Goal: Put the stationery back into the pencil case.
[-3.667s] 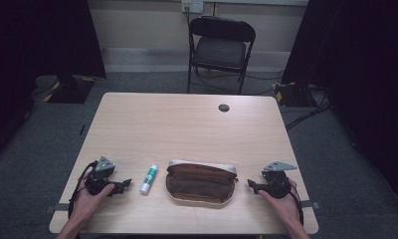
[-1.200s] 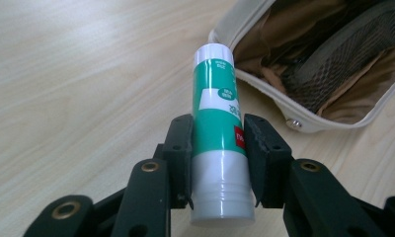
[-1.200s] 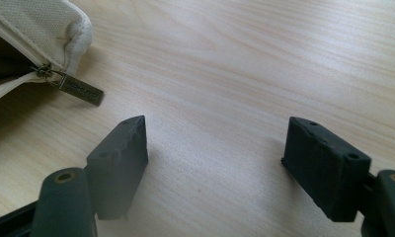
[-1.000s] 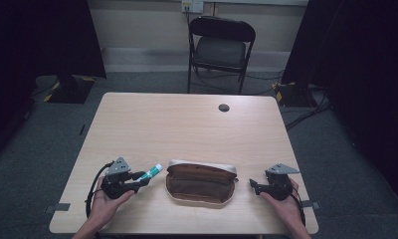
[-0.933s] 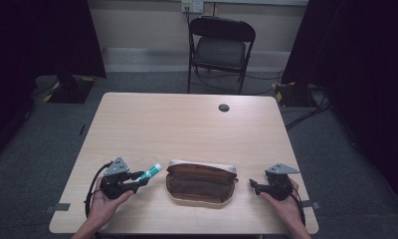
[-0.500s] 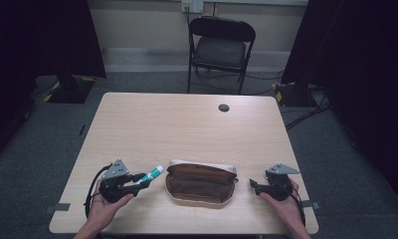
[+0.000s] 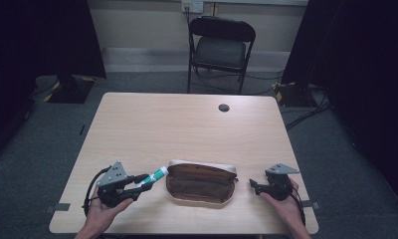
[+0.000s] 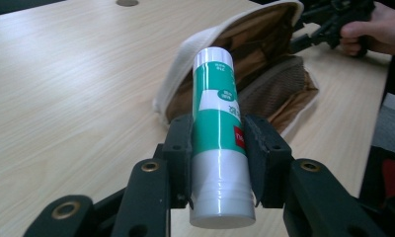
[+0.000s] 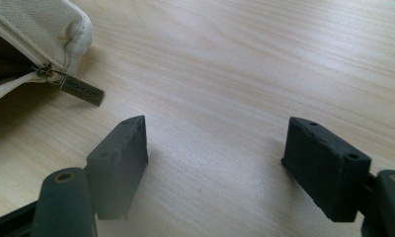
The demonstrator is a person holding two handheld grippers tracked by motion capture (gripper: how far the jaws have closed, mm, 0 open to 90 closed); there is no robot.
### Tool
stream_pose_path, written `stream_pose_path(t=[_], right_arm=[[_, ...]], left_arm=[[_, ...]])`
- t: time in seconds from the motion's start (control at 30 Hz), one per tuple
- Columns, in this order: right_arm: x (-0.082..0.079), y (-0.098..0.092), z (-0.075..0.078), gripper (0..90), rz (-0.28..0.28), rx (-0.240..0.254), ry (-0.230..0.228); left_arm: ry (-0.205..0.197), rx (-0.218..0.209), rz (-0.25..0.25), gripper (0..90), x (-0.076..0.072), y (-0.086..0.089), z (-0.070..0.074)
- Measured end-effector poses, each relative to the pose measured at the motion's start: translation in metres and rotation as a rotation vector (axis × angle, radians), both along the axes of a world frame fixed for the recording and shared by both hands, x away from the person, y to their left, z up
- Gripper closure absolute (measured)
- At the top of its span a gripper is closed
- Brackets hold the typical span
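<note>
I had the left gripper (image 8: 217,163) clamped on the green-and-white tube (image 8: 217,133), its 2 black pads pressing the barrel from either side near the flat white base, with the capped end pointing out toward the open pouch (image 8: 255,74). In the high view the tube (image 7: 152,177) sat just off the table (image 7: 187,129), angled at the left end of the pouch (image 7: 201,183) and close to its rim.

I judged the tube to be light and rigid, a smooth plastic cylinder that could roll or slip in the pads if my squeeze eased. Gripping low on the barrel left most of its length free, which suited feeding it nose-first into the mouth. The pouch looked soft: cream fabric outside, brown lining and a mesh pocket inside, likely to sag or slide when nudged. Its firmest hold seemed to be the zipper end, where the metal pull tab (image 9: 79,89) lay flat on the wood.

My right gripper (image 9: 215,163) rested low over the table with its jaws spread wide and nothing between them, just beside that pull tab and the pouch's corner (image 9: 42,24). In the high view it (image 7: 256,185) sat at the pouch's right end.
</note>
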State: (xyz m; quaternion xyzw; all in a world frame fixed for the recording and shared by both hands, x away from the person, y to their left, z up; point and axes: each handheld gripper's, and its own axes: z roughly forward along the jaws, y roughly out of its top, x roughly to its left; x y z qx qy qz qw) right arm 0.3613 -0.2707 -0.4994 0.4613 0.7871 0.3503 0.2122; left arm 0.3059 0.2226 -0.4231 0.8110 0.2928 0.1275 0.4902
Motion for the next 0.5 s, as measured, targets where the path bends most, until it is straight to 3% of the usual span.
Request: stream_pose_path(t=[0.2,0.5], right_arm=[[0.0,0.0,0.0,24.0,0.002,0.0,0.0],[0.0,0.0,0.0,24.0,0.006,0.001,0.0]], left_arm=[[0.013,0.007,-0.037,65.6,0.001,-0.013,-0.001],[0.026,0.073,-0.101,65.6,0.012,-0.045,-0.003]])
